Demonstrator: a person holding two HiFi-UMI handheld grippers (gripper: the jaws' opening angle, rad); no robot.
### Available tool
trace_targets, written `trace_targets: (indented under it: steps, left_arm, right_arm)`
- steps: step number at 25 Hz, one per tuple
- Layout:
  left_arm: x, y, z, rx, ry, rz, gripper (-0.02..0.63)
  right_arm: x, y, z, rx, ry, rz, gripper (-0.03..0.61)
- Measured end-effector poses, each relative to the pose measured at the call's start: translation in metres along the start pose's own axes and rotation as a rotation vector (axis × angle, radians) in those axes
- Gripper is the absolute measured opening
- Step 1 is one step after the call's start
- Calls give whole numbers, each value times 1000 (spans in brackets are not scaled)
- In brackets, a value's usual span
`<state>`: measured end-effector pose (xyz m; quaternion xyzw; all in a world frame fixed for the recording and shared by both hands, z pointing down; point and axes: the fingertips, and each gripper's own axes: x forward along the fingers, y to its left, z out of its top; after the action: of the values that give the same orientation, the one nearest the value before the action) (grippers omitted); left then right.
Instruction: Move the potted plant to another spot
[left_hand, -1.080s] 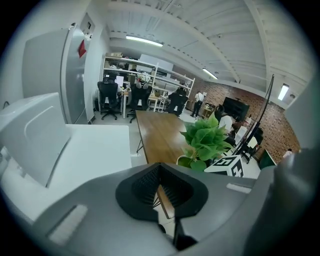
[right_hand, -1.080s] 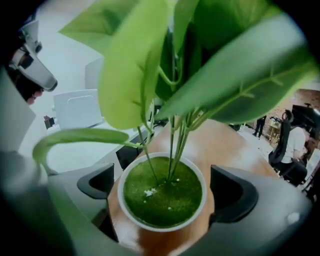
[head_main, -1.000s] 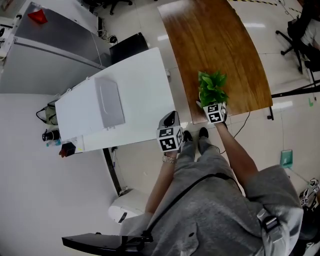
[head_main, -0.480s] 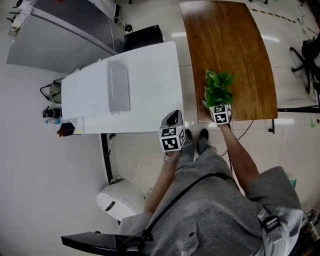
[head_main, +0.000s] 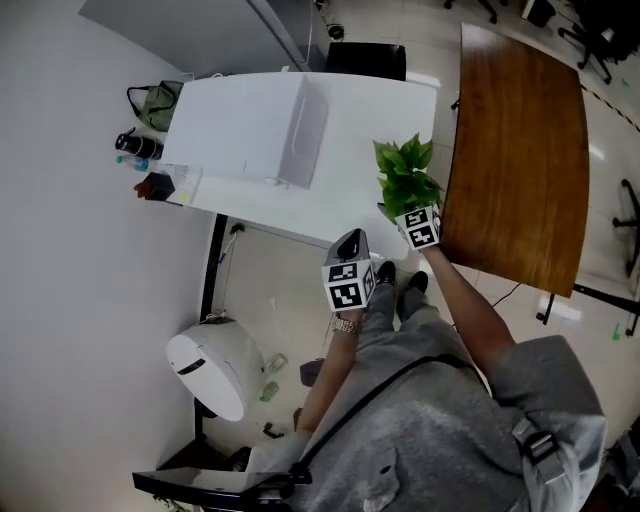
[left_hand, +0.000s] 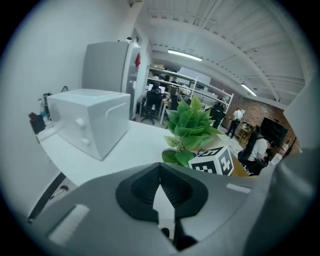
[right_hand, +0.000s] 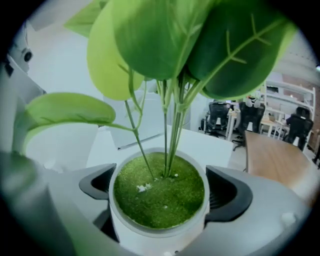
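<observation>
The potted plant (head_main: 405, 175), green leaves in a small white pot (right_hand: 160, 235), is held in my right gripper (head_main: 408, 212), whose two dark pads (right_hand: 95, 184) press the pot's rim from both sides. It hangs over the right end of the white table (head_main: 350, 150), near the gap to the brown wooden table (head_main: 520, 150). My left gripper (head_main: 347, 247) is shut with nothing in it, just in front of the white table's near edge. The left gripper view shows the plant (left_hand: 190, 120) and the right gripper's marker cube (left_hand: 212, 160) ahead to the right.
A white box-shaped appliance (head_main: 300, 140) sits mid-table, seen also as the box (left_hand: 90, 125). A bag (head_main: 150, 100) and bottles (head_main: 135, 145) are at the table's left end. A round white bin (head_main: 205, 360) stands on the floor at left.
The right gripper has carried the plant left, from the brown table's near edge to above the white table's right end. The left gripper stayed shut beside it.
</observation>
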<state>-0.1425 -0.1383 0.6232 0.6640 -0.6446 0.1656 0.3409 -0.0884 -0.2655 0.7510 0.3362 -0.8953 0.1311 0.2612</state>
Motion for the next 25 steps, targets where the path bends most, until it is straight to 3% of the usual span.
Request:
trace_targets:
  steps: [4,9,14,18,21,22,24,25]
  left_arm:
    - [-18,37,-11,-79,-7,75,15]
    - [-29,56,-21,-115,-5,112,15]
    - [-21,37,-18,-86,5,68,15]
    - [-15,7,-16,-38,12,16,15]
    - [-12,-13,-21,6,25,-16,15]
    - [-11,-19,-25,22,36,-25,15]
    - [-9,-31,-34,53,66,-49,15]
    - [-8,-40,-39,71,80,-67,15]
  right_arm:
    - [29,33,2,-67,11,53,552]
    - [37,50,1,-131,-1,68,565]
    - [29,52,0,-90,10,116,583]
    - [8,43,-6,-51,-5,104,583]
    - [-18,27,-18,34,-41,80,579]
    - [-32,18,-23,84,-66,50,515]
    - [-69,-2,-29,196,-127,-39,57]
    - [-87,-9,-33,246,-154,-64,2]
